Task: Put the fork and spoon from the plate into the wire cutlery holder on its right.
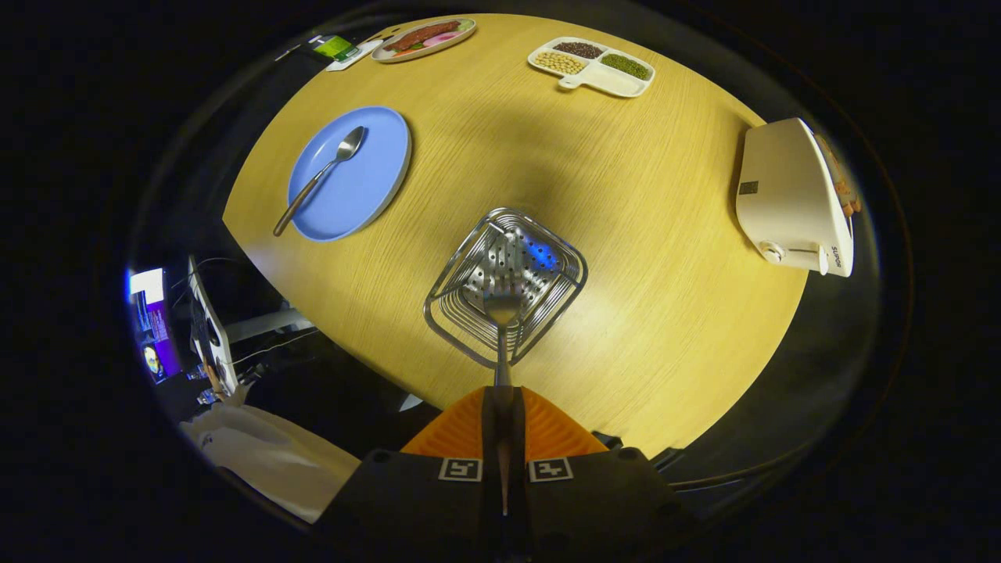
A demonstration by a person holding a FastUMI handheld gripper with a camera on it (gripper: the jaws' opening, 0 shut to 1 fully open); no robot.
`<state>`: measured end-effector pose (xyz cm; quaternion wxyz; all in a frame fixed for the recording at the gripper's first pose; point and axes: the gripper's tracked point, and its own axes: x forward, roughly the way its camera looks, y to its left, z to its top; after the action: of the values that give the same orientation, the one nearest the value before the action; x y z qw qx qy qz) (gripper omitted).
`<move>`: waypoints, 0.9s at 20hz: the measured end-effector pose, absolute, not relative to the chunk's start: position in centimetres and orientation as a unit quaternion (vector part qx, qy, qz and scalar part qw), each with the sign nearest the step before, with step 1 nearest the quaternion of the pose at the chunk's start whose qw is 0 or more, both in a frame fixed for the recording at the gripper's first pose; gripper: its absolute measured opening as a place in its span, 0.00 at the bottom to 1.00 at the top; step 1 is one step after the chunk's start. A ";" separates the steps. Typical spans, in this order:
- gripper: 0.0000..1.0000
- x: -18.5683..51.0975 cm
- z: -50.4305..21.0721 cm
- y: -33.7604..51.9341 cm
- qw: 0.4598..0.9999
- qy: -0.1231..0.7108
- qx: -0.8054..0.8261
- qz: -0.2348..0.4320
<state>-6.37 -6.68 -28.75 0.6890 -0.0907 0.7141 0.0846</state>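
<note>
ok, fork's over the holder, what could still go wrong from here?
1. The tool grips the fork only by its handle end. With the tines hanging down, it may swing and catch the rim of the wire cutlery holder instead of dropping in.
2. The holder looks light, so a bump could slide or tip it.
3. The spoon lies flat on the blue plate, with its handle past the rim, and may skid when pinched.

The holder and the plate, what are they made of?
The holder looks like polished steel wire with a perforated metal bottom; it glints. The plate is matte blue, plastic or glazed ceramic, can't tell. The gripper is shut on the fork, also shiny metal.
</note>
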 end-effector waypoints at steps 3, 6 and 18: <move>0.07 -5.9 -29.4 -6.9 0.673 0.732 -0.086 0.066; 0.09 -4.9 -29.8 -7.1 0.675 0.733 -0.071 0.046; 0.98 -2.5 -26.6 -3.6 0.757 0.652 -0.017 0.038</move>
<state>-2.53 -3.63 -26.57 0.7574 -0.0166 0.6517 0.0381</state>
